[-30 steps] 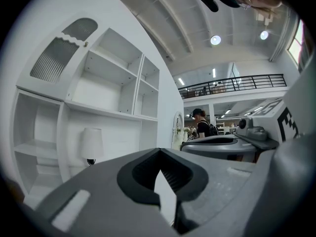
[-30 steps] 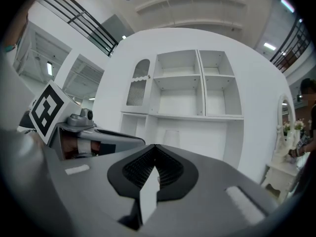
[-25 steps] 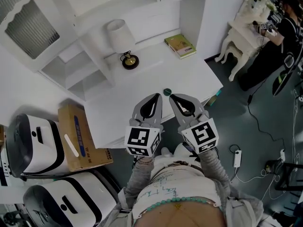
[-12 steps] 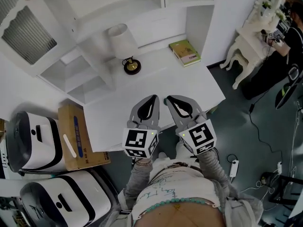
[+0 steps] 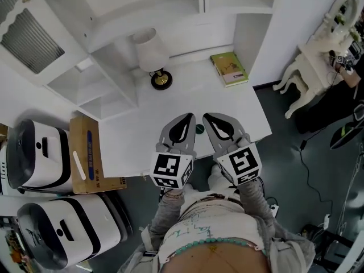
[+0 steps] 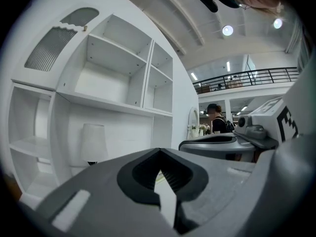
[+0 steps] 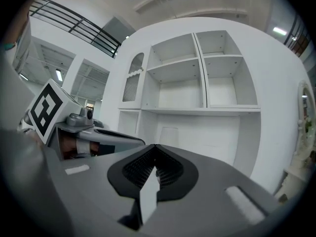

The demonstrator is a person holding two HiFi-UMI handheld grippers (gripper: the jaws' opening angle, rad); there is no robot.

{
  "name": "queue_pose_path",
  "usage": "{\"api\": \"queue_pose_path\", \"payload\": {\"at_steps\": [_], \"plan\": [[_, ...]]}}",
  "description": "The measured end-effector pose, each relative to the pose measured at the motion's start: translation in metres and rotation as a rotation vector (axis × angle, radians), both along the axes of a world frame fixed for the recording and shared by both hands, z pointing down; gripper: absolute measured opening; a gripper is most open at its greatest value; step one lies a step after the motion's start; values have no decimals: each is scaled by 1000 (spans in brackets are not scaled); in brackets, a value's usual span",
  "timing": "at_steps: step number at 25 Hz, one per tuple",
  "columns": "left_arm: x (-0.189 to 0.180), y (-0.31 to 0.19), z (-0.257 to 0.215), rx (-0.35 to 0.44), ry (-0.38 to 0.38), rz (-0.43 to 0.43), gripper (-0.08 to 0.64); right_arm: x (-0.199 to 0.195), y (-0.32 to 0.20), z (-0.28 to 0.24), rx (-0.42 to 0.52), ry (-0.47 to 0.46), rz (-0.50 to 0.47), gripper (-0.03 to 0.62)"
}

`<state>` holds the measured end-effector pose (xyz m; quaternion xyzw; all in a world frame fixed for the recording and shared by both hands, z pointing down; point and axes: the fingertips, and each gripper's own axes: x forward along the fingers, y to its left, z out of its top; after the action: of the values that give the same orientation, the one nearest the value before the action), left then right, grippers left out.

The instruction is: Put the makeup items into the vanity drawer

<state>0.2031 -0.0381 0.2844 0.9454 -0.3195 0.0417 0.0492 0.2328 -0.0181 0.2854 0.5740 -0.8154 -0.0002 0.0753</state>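
You hold both tools side by side above the front edge of the bench [image 5: 170,104]. Your left tool [image 5: 186,121] is clenched with nothing in it, and your right tool [image 5: 210,120] is clenched and empty too. A small dark round item [image 5: 199,129] lies on the bench between their tips. Farther back stand a lamp [image 5: 152,53] and, to its right, a green book [image 5: 229,68].

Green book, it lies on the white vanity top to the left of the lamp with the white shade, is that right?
Not quite. The head view shows the green book lying on the white vanity top to the right of the lamp with the white shade, not to its left.
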Motion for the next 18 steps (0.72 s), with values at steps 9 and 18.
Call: {"api": "queue_pose_path", "payload": {"at_steps": [9,18], "plan": [[9,-19,-2,20,-7,-114,2,17,-27,2,-6,4,-104,28],[-3,-23,8,3,-13,-250,2,18,-36,17,-30,-10,-212,28]]}}
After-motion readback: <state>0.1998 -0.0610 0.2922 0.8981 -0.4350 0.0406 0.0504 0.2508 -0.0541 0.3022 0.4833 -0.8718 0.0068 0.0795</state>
